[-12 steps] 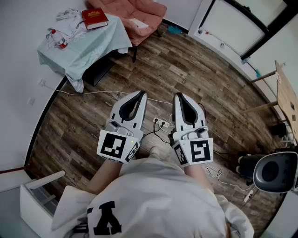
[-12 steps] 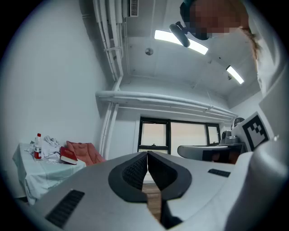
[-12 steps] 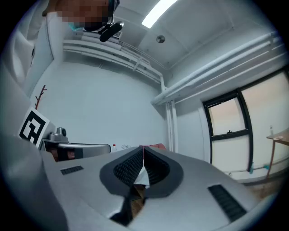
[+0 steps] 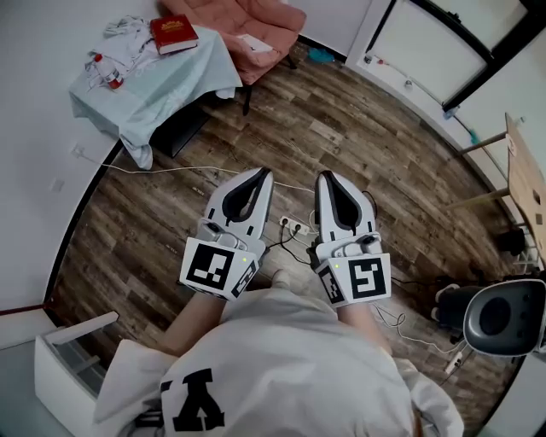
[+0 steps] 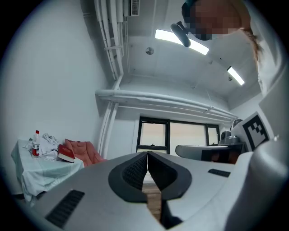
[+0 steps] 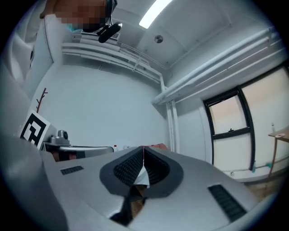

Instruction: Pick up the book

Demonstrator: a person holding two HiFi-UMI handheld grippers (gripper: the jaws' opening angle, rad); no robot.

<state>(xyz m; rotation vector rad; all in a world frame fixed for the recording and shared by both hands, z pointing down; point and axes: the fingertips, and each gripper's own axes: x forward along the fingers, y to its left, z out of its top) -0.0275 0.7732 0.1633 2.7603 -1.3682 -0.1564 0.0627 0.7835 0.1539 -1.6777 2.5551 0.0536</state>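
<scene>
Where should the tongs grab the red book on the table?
Probably the edge nearest the pink chair. The book lies flat near the table edge there, with crumpled white cloth on its other side. So come in level from the chair side, one jaw above and one below.

The floor (image 4: 358, 145) is laid in matt, grainy wood planks. The tablecloth (image 4: 162, 90) is seen as pale, creased cloth. The left gripper (image 4: 262, 172) and right gripper (image 4: 325, 177) are shelled in smooth pale plastic, with ribbed black pads (image 5: 134, 171).
</scene>
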